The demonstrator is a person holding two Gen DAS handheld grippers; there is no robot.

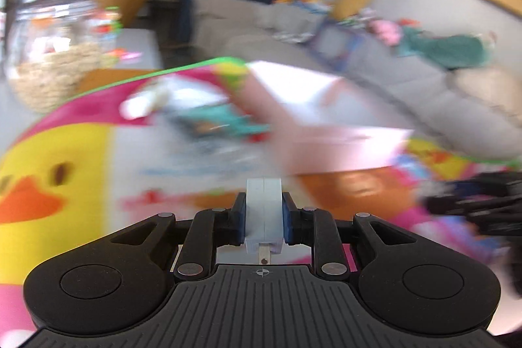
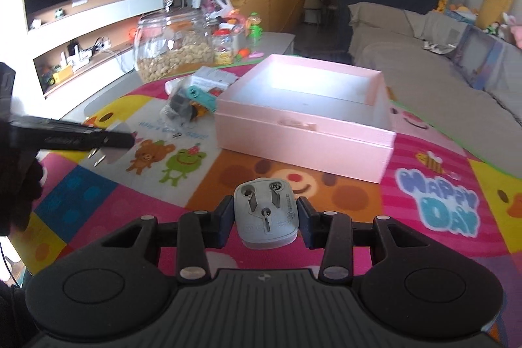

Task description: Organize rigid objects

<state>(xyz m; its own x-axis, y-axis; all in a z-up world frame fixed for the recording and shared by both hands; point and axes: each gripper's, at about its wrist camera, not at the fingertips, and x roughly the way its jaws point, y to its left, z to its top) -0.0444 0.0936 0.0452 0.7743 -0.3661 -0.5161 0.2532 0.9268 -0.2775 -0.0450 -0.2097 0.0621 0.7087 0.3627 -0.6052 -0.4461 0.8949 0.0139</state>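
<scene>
A: Largest first: what do we see under us?

B: We see the tabletop (image 2: 326, 253) spread with a bright cartoon mat (image 2: 434, 211), bears, a frog and ducks on it. The grey sofa (image 2: 434, 77) runs beyond it, off to the right of our right claw (image 2: 265, 212).

A: And the pink box (image 2: 303, 119)?

B: It stands open on the mat, straight ahead of our right claw and a little to its right, apart from it. In the left wrist view the same pink box (image 1: 329, 132) shows ahead and right of our left claw (image 1: 263, 214), badly blurred.

A: Next down?

B: The glass jar (image 2: 169, 48) with pale round pieces inside, far ahead and left of the right claw. Nearer than the jar, just left of the box, lies a heap of small items (image 2: 192, 97); we make out a teal piece but cannot name the rest.

A: The claws themselves?

B: Our right claw is closed partway, its pads pressed against both sides of a grey plug adapter (image 2: 266, 217), three prongs facing up towards the camera. Our left claw is closed narrowly on a pale, flat block (image 1: 263, 211) held on edge; a metal prong sticks out at its near end. From the right wrist, the left claw (image 2: 98, 141) appears at the far left, over the mat.
</scene>
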